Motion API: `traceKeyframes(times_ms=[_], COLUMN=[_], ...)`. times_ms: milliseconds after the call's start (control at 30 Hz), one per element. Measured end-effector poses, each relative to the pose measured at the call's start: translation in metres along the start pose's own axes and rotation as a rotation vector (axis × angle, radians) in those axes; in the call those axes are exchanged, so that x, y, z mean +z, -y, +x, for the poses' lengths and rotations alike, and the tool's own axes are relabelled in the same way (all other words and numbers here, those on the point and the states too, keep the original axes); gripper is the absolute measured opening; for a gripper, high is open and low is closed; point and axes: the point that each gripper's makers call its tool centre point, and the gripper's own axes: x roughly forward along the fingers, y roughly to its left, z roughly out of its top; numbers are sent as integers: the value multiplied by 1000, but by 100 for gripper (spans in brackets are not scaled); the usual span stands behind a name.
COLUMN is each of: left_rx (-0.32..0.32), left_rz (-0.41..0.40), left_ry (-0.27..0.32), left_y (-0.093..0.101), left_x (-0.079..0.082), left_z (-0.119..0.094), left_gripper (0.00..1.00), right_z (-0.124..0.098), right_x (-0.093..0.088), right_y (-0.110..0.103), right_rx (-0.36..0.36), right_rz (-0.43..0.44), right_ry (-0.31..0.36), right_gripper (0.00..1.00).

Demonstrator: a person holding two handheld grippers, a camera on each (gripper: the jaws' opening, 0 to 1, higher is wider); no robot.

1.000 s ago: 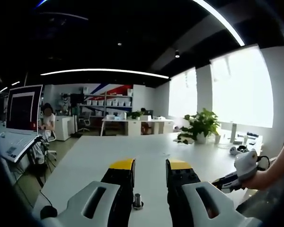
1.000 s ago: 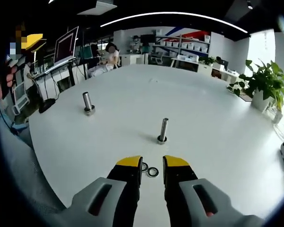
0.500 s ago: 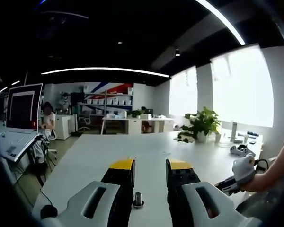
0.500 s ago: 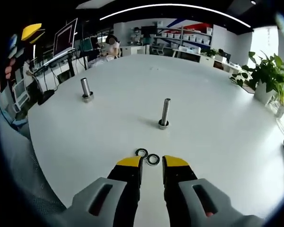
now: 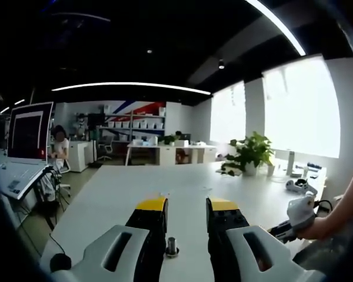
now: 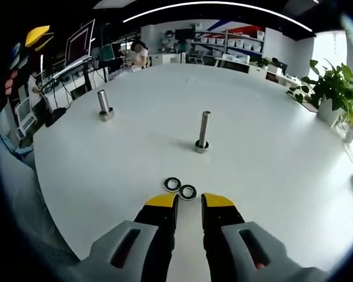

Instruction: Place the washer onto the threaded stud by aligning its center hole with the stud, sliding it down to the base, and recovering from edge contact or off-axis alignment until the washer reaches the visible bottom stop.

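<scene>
Yellow-tipped jaws of the right gripper (image 6: pixel 189 201) stand slightly apart with nothing between them, hovering over the white table (image 6: pixel 270 158). Just ahead of the tips lie two washers (image 6: pixel 180 188), flat and side by side. Farther off, a threaded stud (image 6: pixel 203 131) stands upright, and a second, thicker stud (image 6: pixel 103 104) stands well apart near the table's edge. In the left gripper view, the left gripper (image 5: pixel 186 205) is likewise parted and empty, with a short stud (image 5: pixel 172 247) upright between its jaws.
</scene>
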Motion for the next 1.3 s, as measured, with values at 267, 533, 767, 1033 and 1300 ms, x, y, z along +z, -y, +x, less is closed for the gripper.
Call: traceKeyframes(times_ms=[267, 533, 767, 1033, 1300], left_rx=[-6, -7, -12, -8, -9], left_rz=[-1, 2, 2, 2, 0], left_ry=[-6, -10, -12, -10, -11], left_y=[1, 1, 3, 1, 2], left_x=[-2, -3, -4, -3, -4], left_z=[1, 1, 1, 0, 0], left_gripper=[24, 24, 24, 24, 24], right_z=[2, 4, 5, 6, 7], right_x=[1, 4, 4, 5, 6], right_y=[3, 2, 0, 1, 3], right_rx=[-5, -1, 3, -2, -5], right_rz=[21, 27, 23, 26, 36], right_ry=[15, 31, 36, 40, 44], right_gripper=[18, 17, 16, 16, 16])
